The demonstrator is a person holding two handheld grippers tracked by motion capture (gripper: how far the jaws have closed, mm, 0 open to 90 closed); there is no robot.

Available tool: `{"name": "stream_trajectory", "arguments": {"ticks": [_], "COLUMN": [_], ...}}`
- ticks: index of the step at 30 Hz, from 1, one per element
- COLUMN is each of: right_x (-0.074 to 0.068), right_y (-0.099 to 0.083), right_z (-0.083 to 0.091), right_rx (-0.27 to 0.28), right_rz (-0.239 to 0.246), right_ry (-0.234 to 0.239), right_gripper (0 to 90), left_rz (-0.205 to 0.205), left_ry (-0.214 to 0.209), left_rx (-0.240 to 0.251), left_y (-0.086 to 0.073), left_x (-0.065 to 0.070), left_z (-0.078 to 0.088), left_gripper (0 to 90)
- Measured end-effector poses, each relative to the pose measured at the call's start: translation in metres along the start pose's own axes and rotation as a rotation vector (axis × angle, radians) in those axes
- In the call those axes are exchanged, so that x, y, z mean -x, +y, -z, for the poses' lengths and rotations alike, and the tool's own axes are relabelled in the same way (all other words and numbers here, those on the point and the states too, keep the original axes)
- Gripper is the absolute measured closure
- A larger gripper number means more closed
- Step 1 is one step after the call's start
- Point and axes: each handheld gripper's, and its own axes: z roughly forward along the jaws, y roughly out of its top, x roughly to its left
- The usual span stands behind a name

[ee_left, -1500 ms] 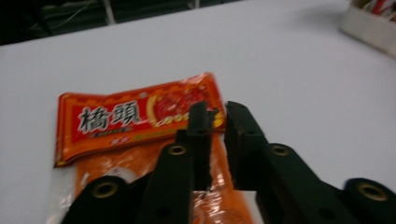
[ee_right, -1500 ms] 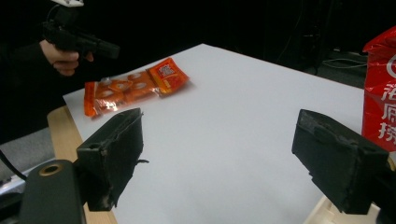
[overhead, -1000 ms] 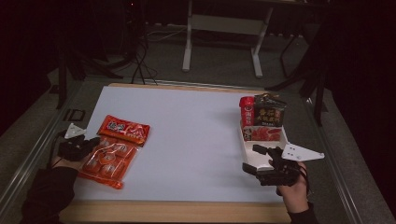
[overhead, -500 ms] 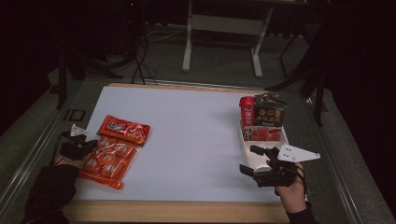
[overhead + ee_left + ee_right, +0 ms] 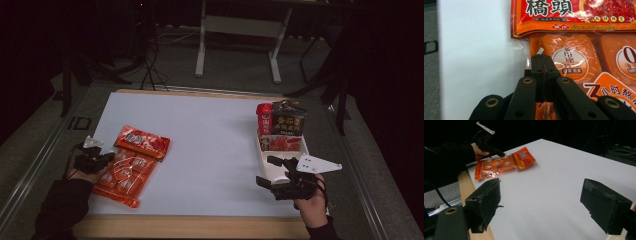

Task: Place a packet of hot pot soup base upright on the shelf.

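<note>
On the white table (image 5: 210,145) the biggest change is on the person's left side: the left gripper (image 5: 102,161) is now lying lower and closer to the near-left edge of the clear orange pouch of blocks (image 5: 125,172) than in the earlier high views, where it sat a little farther up beside the pack. In the left gripper view its black jaws are meeting tip to tip, clenched, with the pouch's transparent side seam (image 5: 524,53) right at the tips; a small white sliver is peeking out above them, so they are probably pinching the film edge, though how much film is caught is hard to tell. That suggests the pick-up of this pouch is just getting under way, with the lift not yet begun: the pouch is lying flat, its far end tucked under the red sachet (image 5: 143,142). A thin seam grip could slip or drag the sachet along. The right gripper (image 5: 272,172) is hovering near the front right corner, jaws spread wide and empty, its hand looking slightly shifted against the earlier views. Beside it, the white tray (image 5: 264,159) with the upright red packets (image 5: 281,122) is sitting unchanged.
</note>
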Motion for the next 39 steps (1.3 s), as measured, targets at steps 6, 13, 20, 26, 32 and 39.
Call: {"name": "stream_trajectory", "arguments": {"ticks": [6, 13, 20, 26, 32, 39], "right_x": [0.000, 0.000, -0.001, -0.002, -0.002, -0.002], "right_y": [0.000, 0.001, 0.002, 0.002, 0.002, 0.002], "right_z": [0.000, 0.002, 0.000, -0.001, 0.000, -0.002], "right_rx": [-0.001, 0.006, 0.004, -0.001, 0.000, -0.001], "right_rz": [0.002, -0.001, 0.003, 0.002, -0.002, -0.001], "right_ry": [0.000, -0.001, 0.004, 0.008, 0.006, 0.011], "right_gripper": [16.3, 16.2, 16.3, 16.2, 16.3, 16.2], "left_rz": [-0.048, -0.099, -0.117, -0.131, -0.128, -0.145], "left_ry": [-0.030, -0.061, -0.077, -0.093, -0.124, -0.191], "left_rx": [-0.006, -0.020, -0.084, -0.104, -0.108, -0.102], "left_y": [0.003, -0.005, -0.019, -0.020, -0.021, -0.018], "left_x": [0.009, 0.003, -0.006, -0.002, 0.004, 0.027], "left_z": [-0.002, 0.013, 0.023, 0.024, 0.025, 0.020], "left_gripper": [90.0, 90.0, 90.0, 90.0, 90.0, 90.0]}}
